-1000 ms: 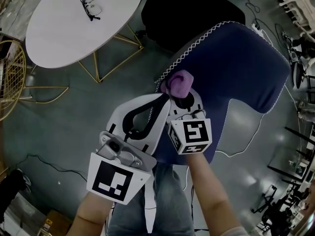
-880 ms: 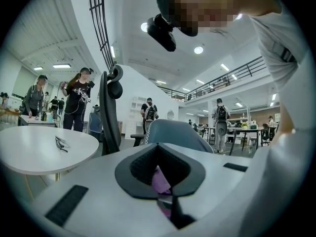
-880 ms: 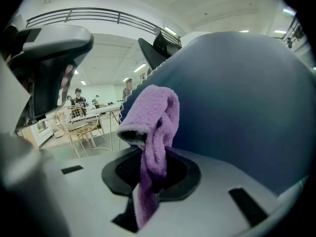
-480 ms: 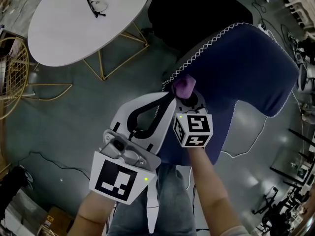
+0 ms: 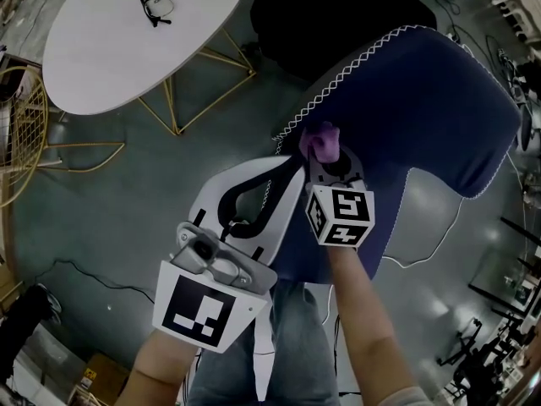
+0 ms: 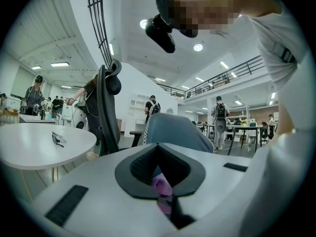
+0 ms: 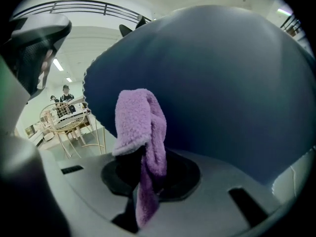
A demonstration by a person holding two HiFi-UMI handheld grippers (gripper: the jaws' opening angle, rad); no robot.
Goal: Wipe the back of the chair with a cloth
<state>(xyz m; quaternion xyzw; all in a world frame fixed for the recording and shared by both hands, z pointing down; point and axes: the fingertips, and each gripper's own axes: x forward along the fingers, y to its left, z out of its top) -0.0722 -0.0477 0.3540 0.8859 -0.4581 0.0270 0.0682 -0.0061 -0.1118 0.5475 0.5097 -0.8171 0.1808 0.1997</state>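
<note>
The right claw [image 5: 326, 161] [image 7: 148, 177] is clamped on a purple fleece cloth [image 5: 322, 140] [image 7: 136, 117], whose free end stands up out of the jaws at the white-stitched edge of a navy upholstered chair [image 5: 423, 100] [image 7: 222, 83]. From the right gripper view the chair's blue back fills the scene just behind the cloth; whether the fabric presses on the upholstery cannot be told.

The left claw [image 5: 289, 166] [image 6: 158, 154] sits just beside the right one on the side away from the chair. Its jaws are drawn together, their dark pads leaving only a small hollow that grips nothing. Through that hollow a scrap of the cloth [image 6: 160, 185] shows, with the chair [image 6: 173, 130] beyond it.

Well apart from the chair, a round white worktop [image 5: 110, 57] [image 6: 34, 144] on gold legs carries a pair of glasses [image 5: 155, 1] [image 6: 58, 138]. A black office chair [image 5: 330, 15] [image 6: 108, 107] stands just behind the navy chair.
</note>
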